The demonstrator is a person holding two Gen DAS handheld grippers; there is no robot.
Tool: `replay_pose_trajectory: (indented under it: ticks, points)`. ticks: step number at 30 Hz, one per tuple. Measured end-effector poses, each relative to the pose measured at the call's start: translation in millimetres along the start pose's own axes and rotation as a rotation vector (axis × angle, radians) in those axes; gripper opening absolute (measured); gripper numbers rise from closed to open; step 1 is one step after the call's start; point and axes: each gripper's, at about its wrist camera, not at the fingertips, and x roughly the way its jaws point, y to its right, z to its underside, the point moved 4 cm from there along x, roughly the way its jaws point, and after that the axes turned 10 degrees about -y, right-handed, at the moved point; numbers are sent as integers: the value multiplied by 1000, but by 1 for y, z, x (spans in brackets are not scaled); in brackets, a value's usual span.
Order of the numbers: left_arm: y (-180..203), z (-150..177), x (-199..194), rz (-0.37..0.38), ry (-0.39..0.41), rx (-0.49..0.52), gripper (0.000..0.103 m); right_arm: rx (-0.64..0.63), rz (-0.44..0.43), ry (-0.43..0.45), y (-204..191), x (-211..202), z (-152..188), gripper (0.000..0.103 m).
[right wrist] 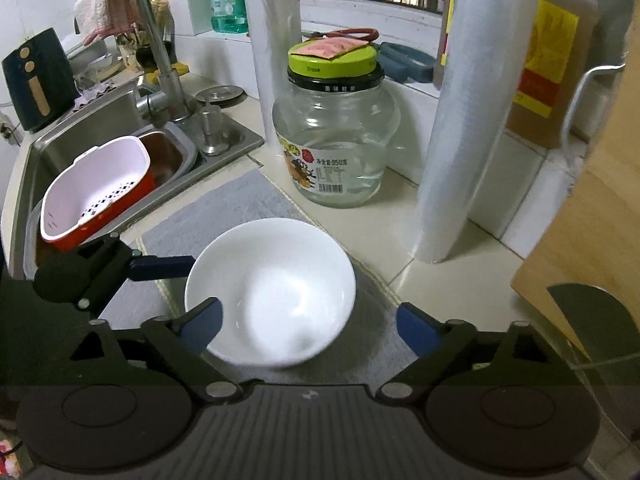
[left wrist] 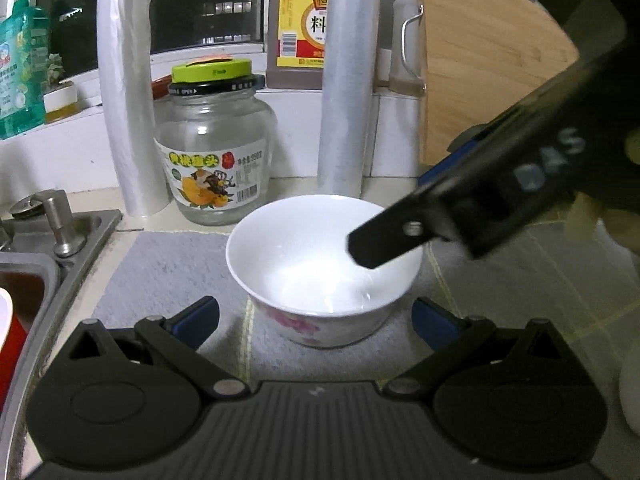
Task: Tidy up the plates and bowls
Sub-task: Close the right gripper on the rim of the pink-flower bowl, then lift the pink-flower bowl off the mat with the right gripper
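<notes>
White bowl (right wrist: 270,292), upright on grey mat (right wrist: 224,208), tabletop. Right gripper (right wrist: 308,330) fingers released, straddling the near rim without contact. Left gripper (left wrist: 316,322) fingers likewise released either side, apart from it.

A glossy, smooth white ceramic bowl (right wrist: 270,292) is seen on a matt, rough grey cloth mat (right wrist: 224,208). The counter (right wrist: 460,280) is faced with smooth, pale tiles. Clear glass is shown by the jar (right wrist: 336,140), capped with a green plastic lid (right wrist: 332,62). Brushed metal forms the sink (right wrist: 100,120). A wooden cutting board (left wrist: 480,80) looks matt.
</notes>
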Motion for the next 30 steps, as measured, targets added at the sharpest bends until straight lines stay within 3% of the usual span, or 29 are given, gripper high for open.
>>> replay_pose_trajectory:
  ticks: [4,19,30]
  points:
    - [0,-1,0,-1,13,6,95,-2,-20,-6,3,10,-6,88]
    - [3,-7,0,28,33,23,93,-9,-85,-15,5,34,-26,74]
    - [3,-6,-2,31,33,31,92,-9,-81,-14,3,34,-25,72]
